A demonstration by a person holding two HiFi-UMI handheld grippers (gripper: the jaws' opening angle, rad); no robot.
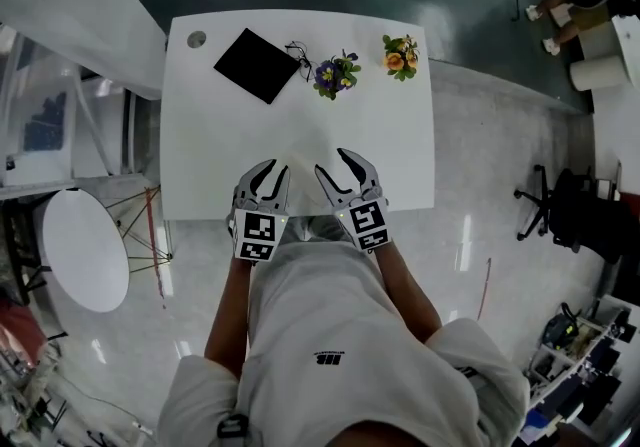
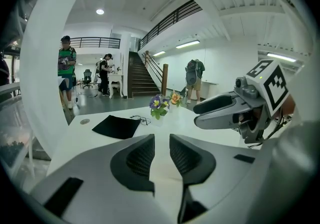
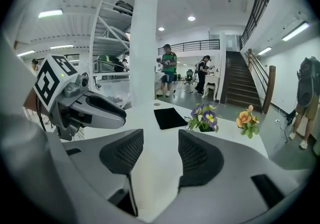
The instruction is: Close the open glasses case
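A flat black glasses case lies at the far left of the white table; it also shows in the left gripper view and the right gripper view. Thin dark glasses rest just right of it. My left gripper hovers over the near table edge, open by a narrow gap, with nothing in it. My right gripper is beside it, open wider and empty. Both are well short of the case.
A purple flower pot and an orange flower pot stand at the back of the table. A cable hole marks the far left corner. A round white table is on the floor to the left. People stand in the hall beyond.
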